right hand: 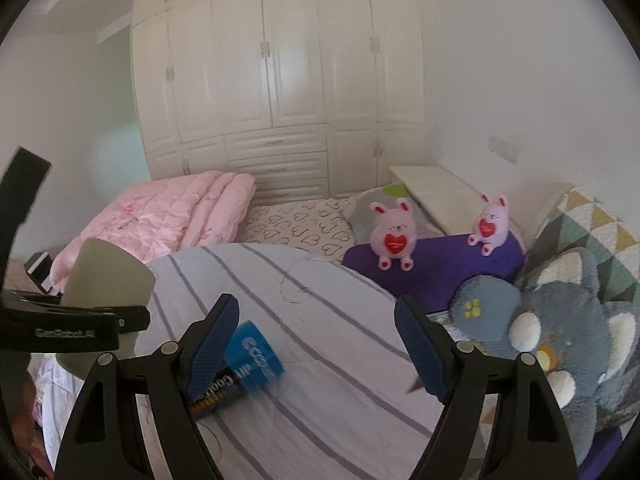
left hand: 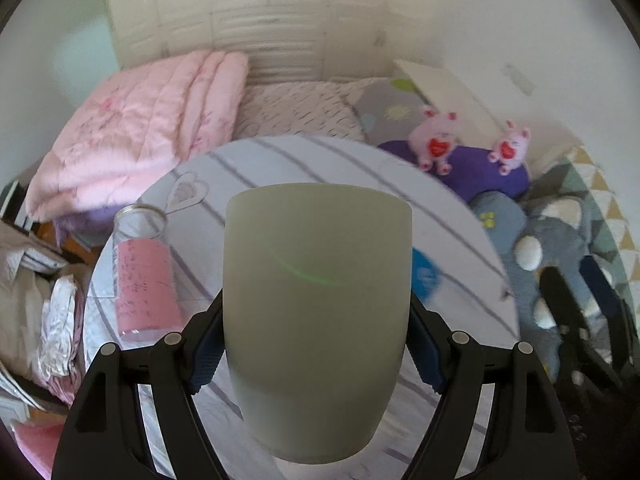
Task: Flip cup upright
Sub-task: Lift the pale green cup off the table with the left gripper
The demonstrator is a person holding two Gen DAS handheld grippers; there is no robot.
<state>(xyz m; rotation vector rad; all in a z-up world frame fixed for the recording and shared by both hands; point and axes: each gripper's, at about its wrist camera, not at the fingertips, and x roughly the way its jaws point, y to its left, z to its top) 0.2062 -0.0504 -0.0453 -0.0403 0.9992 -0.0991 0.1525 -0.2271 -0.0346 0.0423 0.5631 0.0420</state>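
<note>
A plain grey-green cup (left hand: pixel 316 320) fills the middle of the left wrist view, wide end up and narrow rounded end down. My left gripper (left hand: pixel 316 344) is shut on its sides and holds it above the round table's striped cloth (left hand: pixel 248 168). The right wrist view shows the same cup (right hand: pixel 104 280) at far left, held in the left gripper (right hand: pixel 76 320). My right gripper (right hand: pixel 316 340) is open and empty over the cloth, its blue-padded fingers (right hand: pixel 212 344) wide apart.
A glass jar with a pink label (left hand: pixel 140 272) lies on the cloth at left. A clear cup with a blue label (right hand: pixel 248 360) lies by my right gripper's left finger. Pink quilt (left hand: pixel 132 132), plush toys (right hand: pixel 392 236) and a wardrobe (right hand: pixel 276 72) stand behind.
</note>
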